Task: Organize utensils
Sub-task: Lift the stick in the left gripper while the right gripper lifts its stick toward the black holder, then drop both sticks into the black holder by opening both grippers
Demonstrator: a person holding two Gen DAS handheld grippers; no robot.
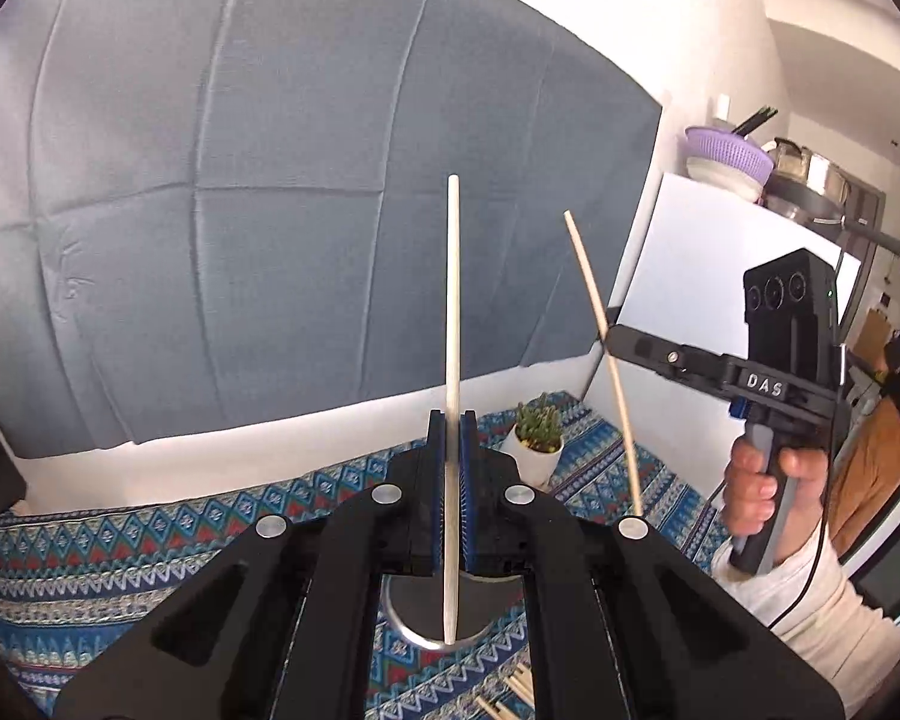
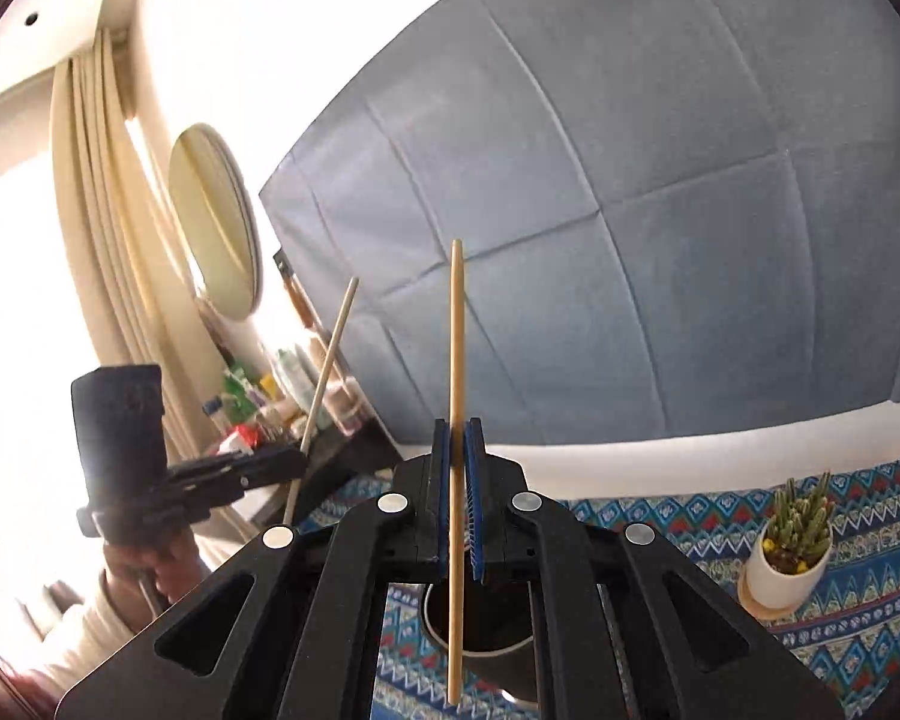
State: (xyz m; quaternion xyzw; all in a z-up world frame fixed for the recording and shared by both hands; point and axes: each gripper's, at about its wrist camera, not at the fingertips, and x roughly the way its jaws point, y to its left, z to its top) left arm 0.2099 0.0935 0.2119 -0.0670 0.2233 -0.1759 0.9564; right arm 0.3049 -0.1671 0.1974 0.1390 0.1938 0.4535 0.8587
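My left gripper point(image 1: 452, 468) pinches one chopstick point(image 1: 453, 324) upright, its lower end over the metal cup point(image 1: 417, 618) on the tablecloth point(image 1: 120, 552). My right gripper point(image 2: 457, 480) pinches a second chopstick point(image 2: 456, 420) above the same cup point(image 2: 498, 654). Potted succulent point(image 1: 539, 438) stands behind the cup, toward the table's back right corner. Spare chopsticks point(image 1: 513, 699) lie at the near edge.

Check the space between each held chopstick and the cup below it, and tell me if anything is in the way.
Nothing visible blocks either one. The left gripper holds its chopstick upright over the metal cup, and the right gripper holds its chopstick over the same cup's open mouth. Only air shows between the lower tips and the rim.
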